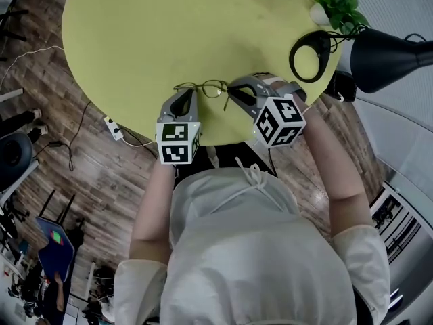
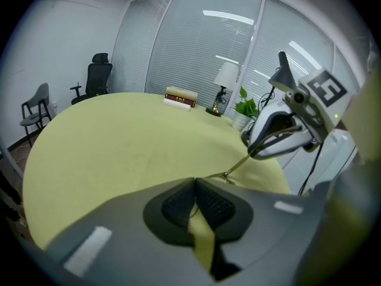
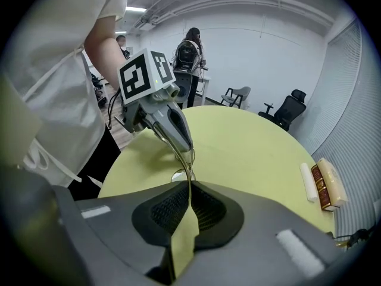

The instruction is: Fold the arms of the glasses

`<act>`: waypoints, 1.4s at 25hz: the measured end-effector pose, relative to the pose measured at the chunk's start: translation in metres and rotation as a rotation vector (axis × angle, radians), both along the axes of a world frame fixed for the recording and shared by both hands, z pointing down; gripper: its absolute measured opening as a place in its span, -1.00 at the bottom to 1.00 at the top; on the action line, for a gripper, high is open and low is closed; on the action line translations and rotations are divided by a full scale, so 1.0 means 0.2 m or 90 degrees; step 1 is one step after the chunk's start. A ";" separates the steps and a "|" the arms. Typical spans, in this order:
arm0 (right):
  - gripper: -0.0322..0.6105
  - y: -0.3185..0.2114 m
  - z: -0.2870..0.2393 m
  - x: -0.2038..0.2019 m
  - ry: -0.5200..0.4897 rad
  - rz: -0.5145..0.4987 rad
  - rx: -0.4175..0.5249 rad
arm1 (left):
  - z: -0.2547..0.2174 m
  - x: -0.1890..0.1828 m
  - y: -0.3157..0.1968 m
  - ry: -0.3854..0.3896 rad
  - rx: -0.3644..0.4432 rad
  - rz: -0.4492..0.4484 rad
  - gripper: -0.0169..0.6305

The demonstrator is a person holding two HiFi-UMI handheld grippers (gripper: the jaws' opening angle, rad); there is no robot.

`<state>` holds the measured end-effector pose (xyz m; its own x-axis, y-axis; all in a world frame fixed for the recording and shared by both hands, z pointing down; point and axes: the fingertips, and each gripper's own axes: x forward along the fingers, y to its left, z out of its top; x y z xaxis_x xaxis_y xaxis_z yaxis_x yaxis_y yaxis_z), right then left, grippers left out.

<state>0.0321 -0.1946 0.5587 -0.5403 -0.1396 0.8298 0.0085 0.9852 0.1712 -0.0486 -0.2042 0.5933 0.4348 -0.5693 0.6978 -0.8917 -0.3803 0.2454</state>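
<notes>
The ends of the glasses (image 1: 205, 87) are tucked out of sight inside the left gripper (image 1: 185, 93) and right gripper (image 1: 235, 87). The lamp (image 1: 389, 58) is cropped at the right edge, and the book (image 3: 324, 186) print can't be read.

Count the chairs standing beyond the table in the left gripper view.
2: a black office chair at the far left beyond the table, and a grey chair further left, near the picture's edge. Others may be hidden outside the frame.
</notes>
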 end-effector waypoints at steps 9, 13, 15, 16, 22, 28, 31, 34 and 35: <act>-0.86 0.04 0.00 0.00 0.031 -0.034 0.001 | 0.15 -0.10 0.17 0.011 -0.115 -0.051 -0.93; -0.86 0.05 -0.01 0.00 0.044 -0.047 -0.001 | 0.15 -0.10 0.14 0.039 -0.133 -0.066 -0.93; -0.85 0.04 -0.01 -0.01 0.047 -0.045 -0.002 | 0.15 -0.10 0.14 0.047 -0.137 -0.069 -0.93; -0.85 0.04 -0.01 -0.03 0.046 -0.041 -0.004 | 0.15 -0.10 0.14 0.048 -0.138 -0.070 -0.93; -0.85 0.02 0.02 -0.12 0.035 0.012 -0.024 | 0.15 -0.10 0.14 0.051 -0.137 -0.071 -0.93; -0.85 0.01 0.07 -0.19 0.048 -0.004 -0.028 | 0.14 -0.09 0.14 0.062 -0.136 -0.073 -0.93; -0.85 0.00 0.09 -0.21 0.049 -0.003 -0.035 | 0.15 -0.09 0.14 0.074 -0.137 -0.080 -0.93; -0.85 -0.01 0.11 -0.24 0.051 0.001 -0.038 | 0.15 -0.10 0.14 0.082 -0.136 -0.089 -0.93; -0.85 -0.01 0.12 -0.25 0.052 0.003 -0.040 | 0.15 -0.10 0.14 0.085 -0.136 -0.093 -0.93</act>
<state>-0.0170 -0.1959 0.5822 -0.4698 -0.0888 0.8783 0.0147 0.9940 0.1084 -0.0689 -0.1765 0.6225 0.4549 -0.4791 0.7507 -0.8878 -0.1773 0.4248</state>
